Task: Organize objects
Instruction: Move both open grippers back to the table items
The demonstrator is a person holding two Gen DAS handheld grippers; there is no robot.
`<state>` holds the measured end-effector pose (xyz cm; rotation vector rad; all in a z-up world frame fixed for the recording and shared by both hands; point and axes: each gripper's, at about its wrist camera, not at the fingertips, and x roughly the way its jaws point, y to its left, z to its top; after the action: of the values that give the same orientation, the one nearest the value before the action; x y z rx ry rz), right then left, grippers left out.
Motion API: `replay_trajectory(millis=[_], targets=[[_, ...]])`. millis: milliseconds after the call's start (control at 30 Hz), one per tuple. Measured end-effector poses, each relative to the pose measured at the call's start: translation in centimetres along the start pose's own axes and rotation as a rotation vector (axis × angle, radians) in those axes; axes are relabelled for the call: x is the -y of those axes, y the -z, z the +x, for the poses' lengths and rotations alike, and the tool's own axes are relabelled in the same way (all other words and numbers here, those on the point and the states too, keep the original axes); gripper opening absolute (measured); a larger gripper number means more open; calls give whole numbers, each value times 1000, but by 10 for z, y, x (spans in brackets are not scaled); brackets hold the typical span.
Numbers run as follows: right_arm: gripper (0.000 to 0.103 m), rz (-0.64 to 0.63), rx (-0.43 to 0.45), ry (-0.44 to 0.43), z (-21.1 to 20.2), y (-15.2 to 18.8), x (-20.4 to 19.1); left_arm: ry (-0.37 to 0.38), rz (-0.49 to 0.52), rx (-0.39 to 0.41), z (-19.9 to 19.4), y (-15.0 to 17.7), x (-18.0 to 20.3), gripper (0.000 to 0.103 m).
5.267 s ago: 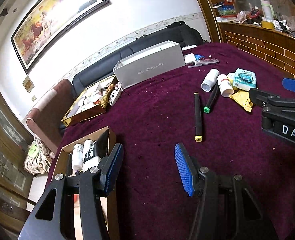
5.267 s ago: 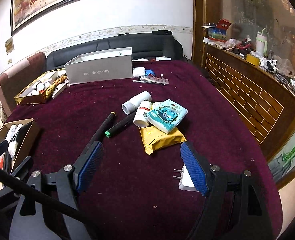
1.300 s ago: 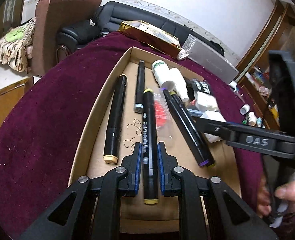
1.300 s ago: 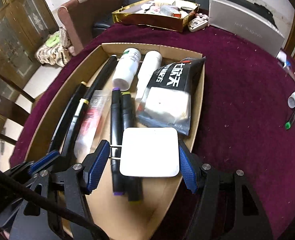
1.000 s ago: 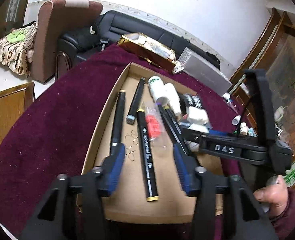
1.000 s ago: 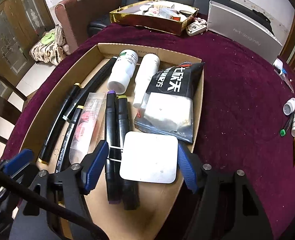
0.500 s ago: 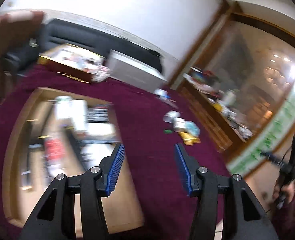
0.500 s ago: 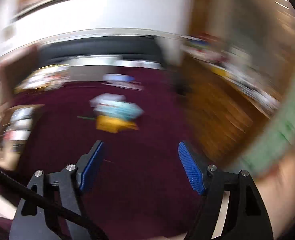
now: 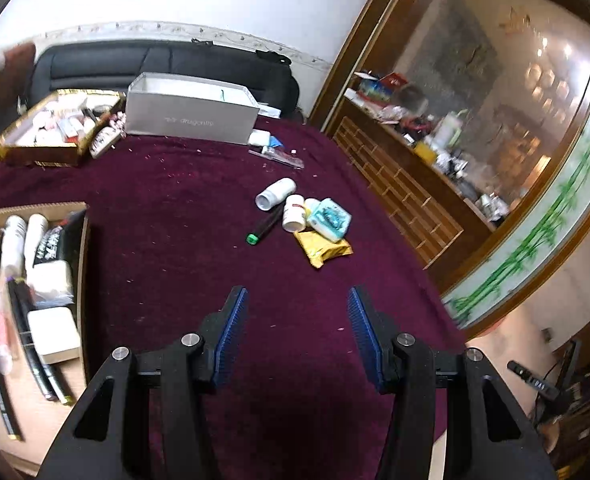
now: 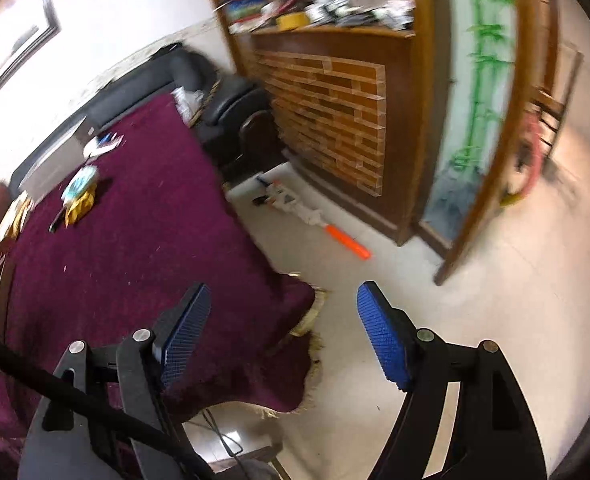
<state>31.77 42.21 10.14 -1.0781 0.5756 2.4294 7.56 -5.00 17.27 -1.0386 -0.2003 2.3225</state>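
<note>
Both tongs are hanging apart and empty — the left gripper is facing the marker, light, stiff, likely rolling, best pinched mid-barrel — the right gripper is pointing off the table.

The grey box reads "red dragonfly"; a black bar reads "DAS"

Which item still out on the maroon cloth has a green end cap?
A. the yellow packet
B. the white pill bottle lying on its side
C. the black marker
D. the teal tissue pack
C: in the left wrist view the black marker lies loose on the cloth with a bright green cap at its near end, beside the white bottles, the yellow packet and the teal pack.
</note>
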Motion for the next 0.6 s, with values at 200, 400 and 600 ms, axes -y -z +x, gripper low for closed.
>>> replay_trajectory(millis=[200,400,600], targets=[[76,-96,-67,-169,46,-2,-53,-157,-48,-59,12,7,-21,46],[76,-228,-86,-310,59,-7,-137,-194,-119,-166,48,17,-57,46],[76,-287,-152,-384,75,-13,-204,-163,-96,-193,73,12,-65,46]])
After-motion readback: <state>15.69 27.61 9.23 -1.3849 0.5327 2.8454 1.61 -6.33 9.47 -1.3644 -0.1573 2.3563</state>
